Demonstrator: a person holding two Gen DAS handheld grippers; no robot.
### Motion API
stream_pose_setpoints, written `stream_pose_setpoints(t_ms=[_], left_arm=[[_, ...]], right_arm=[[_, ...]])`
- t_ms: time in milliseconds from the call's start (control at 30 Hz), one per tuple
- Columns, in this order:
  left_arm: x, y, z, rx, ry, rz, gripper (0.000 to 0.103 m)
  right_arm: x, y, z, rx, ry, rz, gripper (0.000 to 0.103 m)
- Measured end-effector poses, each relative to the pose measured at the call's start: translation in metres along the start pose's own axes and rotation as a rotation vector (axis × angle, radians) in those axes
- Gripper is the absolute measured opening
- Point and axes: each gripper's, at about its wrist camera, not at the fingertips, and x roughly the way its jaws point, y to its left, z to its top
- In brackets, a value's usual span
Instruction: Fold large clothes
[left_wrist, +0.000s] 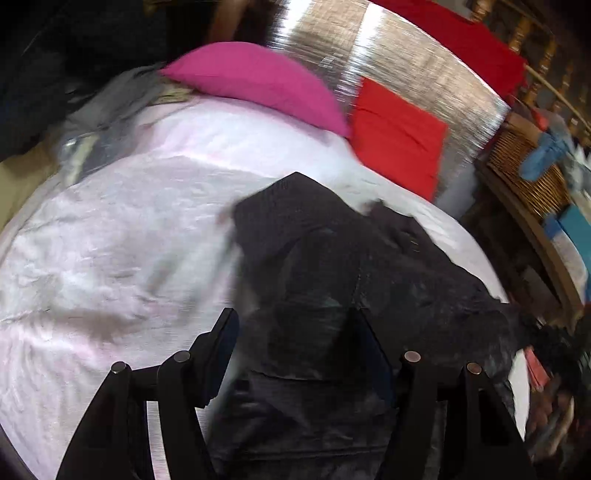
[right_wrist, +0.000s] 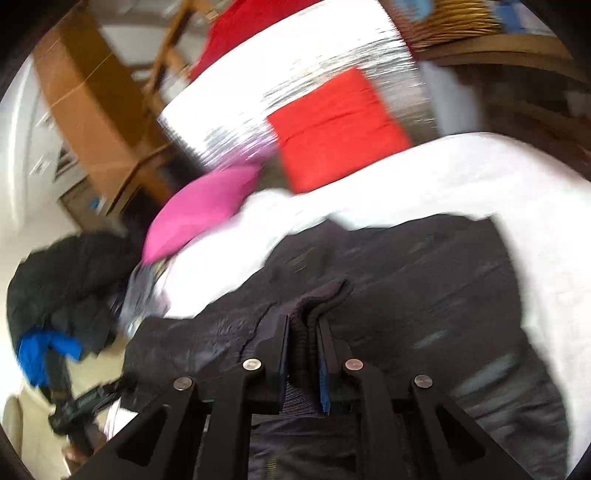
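A large dark jacket (left_wrist: 332, 266) lies on a pale pink sheet (left_wrist: 118, 236) over the bed. My left gripper (left_wrist: 291, 325) is open, its jaws wide apart just above the jacket's near part, holding nothing. In the right wrist view my right gripper (right_wrist: 303, 328) is shut on a ribbed edge of the jacket (right_wrist: 424, 280), with folded cloth bunched between the pads. The left gripper (right_wrist: 79, 402) shows small at the lower left of that view. Both views are motion-blurred.
A magenta pillow (left_wrist: 258, 81) and a red cushion (left_wrist: 399, 136) lie at the head of the bed by a shiny silver surface (left_wrist: 406, 59). A wicker basket (left_wrist: 524, 173) stands at the right. A dark clothes pile (right_wrist: 66, 280) with blue cloth lies at the left.
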Motion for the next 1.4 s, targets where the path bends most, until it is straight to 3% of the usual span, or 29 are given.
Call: stream_pose_setpoints(t_ms=[100, 167, 367, 400, 433, 467, 500, 533, 667, 867, 967, 1033, 1100, 1167, 1400], left_arm=[[0.007, -0.022, -0.006, 0.084, 0.004, 0.054, 0.066], [0.014, -0.034, -0.01, 0.135, 0.019, 0.073, 0.066], [0.019, -0.038, -0.009, 0.12, 0.031, 0.067, 0.066], [0.021, -0.037, -0.009, 0.111, 0.037, 0.059, 0.067], [0.023, -0.036, -0.01, 0.104, 0.049, 0.054, 0.068], [0.026, -0.035, -0.011, 0.103, 0.062, 0.052, 0.068], [0.029, -0.035, -0.011, 0.108, 0.072, 0.056, 0.068], [0.033, -0.036, -0.013, 0.122, 0.086, 0.067, 0.069], [0.045, -0.041, -0.019, 0.164, 0.128, 0.101, 0.071], [0.05, -0.05, -0.026, 0.241, 0.141, 0.129, 0.075], [0.049, -0.049, -0.025, 0.23, 0.141, 0.118, 0.075], [0.047, -0.048, -0.025, 0.22, 0.137, 0.118, 0.075], [0.046, -0.044, -0.023, 0.205, 0.137, 0.109, 0.075], [0.041, -0.041, -0.021, 0.186, 0.126, 0.095, 0.075], [0.01, -0.027, -0.008, 0.116, 0.042, 0.0, 0.075]], right_arm=[[-0.013, -0.044, 0.013, 0.098, -0.039, -0.117, 0.011], [-0.017, -0.073, 0.019, 0.173, -0.033, -0.147, 0.011], [0.009, -0.104, 0.015, 0.303, 0.156, 0.024, 0.013], [0.01, -0.104, 0.017, 0.286, 0.165, 0.038, 0.021], [0.011, -0.097, 0.019, 0.253, 0.169, 0.037, 0.046], [0.012, -0.092, 0.019, 0.231, 0.176, 0.034, 0.063], [0.014, -0.09, 0.017, 0.233, 0.179, 0.047, 0.094], [0.016, -0.088, 0.012, 0.24, 0.174, 0.06, 0.097], [0.032, -0.086, 0.007, 0.236, 0.218, 0.09, 0.095], [0.06, -0.064, -0.006, 0.144, 0.267, 0.026, 0.094], [0.068, -0.037, -0.015, 0.054, 0.313, 0.019, 0.078], [0.075, -0.021, -0.023, -0.011, 0.357, 0.026, 0.043], [0.079, -0.008, -0.031, -0.087, 0.381, -0.001, 0.032], [0.078, -0.001, -0.032, -0.119, 0.353, -0.035, 0.016], [0.023, -0.005, -0.002, -0.131, 0.081, -0.152, 0.013]])
